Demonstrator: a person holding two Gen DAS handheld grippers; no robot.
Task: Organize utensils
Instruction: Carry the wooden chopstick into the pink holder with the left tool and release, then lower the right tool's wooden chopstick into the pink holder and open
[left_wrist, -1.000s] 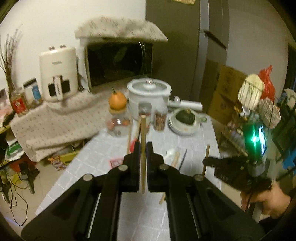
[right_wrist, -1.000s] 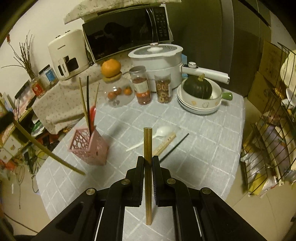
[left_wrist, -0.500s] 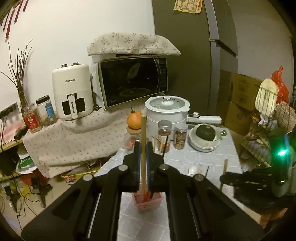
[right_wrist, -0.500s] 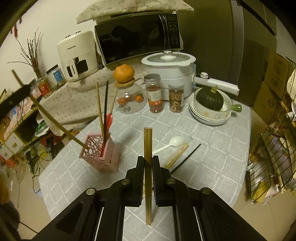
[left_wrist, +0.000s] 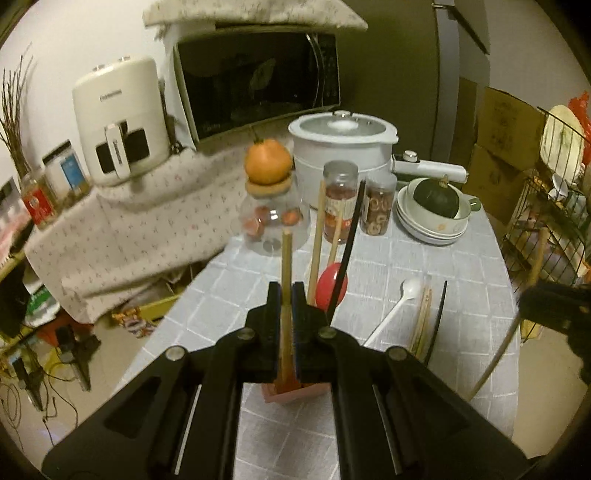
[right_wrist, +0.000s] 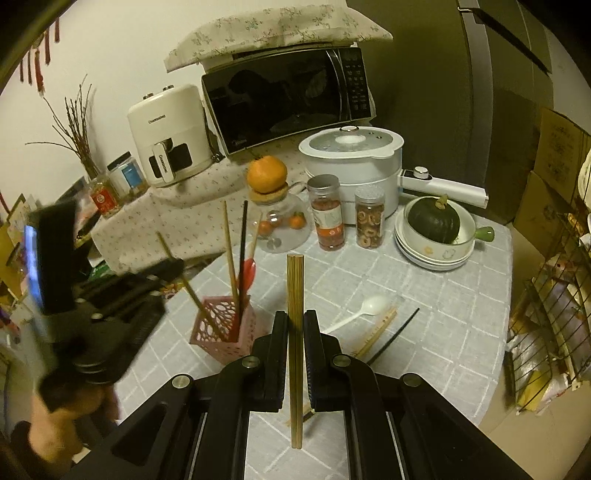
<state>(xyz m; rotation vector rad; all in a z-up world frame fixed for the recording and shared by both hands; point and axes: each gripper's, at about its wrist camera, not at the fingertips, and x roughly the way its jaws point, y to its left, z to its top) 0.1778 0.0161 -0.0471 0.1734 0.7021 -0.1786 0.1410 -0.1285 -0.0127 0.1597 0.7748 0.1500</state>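
Two chopsticks in transit: left gripper (left_wrist: 285, 295) clamped on one (left_wrist: 286, 254), tip entering pink holder (right_wrist: 221, 334); right gripper (right_wrist: 295, 325) clamped on another (right_wrist: 295, 295), waiting above table (right_wrist: 424, 295). Next: lower, release.

The left gripper (left_wrist: 284, 291) was clamped tight, pointing steeply down, its handle gripped by the left hand (right_wrist: 62, 421) at the table's left edge. The right gripper (right_wrist: 295, 321) was likewise closed, angled downward.
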